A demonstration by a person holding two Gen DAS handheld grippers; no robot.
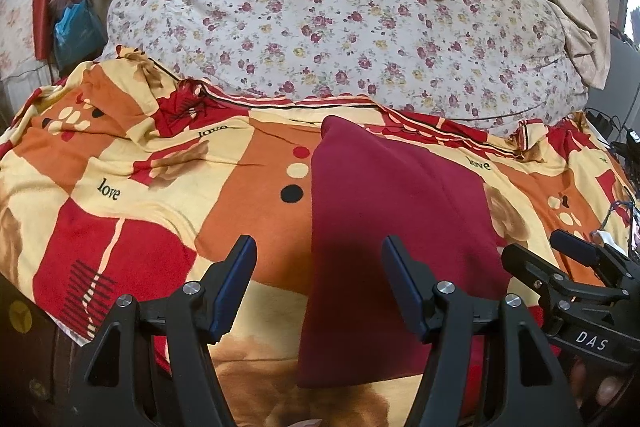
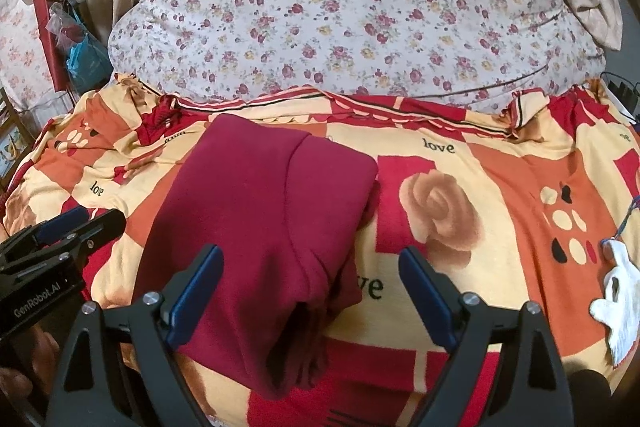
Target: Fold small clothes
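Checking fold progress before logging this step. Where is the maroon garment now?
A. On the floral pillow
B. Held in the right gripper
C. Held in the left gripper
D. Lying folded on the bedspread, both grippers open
D: the maroon garment lies folded on the bedspread, with the left gripper and right gripper open and empty.

bed: patterned bedspread (image 2: 500,163); on it: folded maroon garment (image 2: 264,223); floral pillow (image 2: 360,27)

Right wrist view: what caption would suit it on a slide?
Open right gripper hovers over a folded maroon garment on a patterned bedspread.
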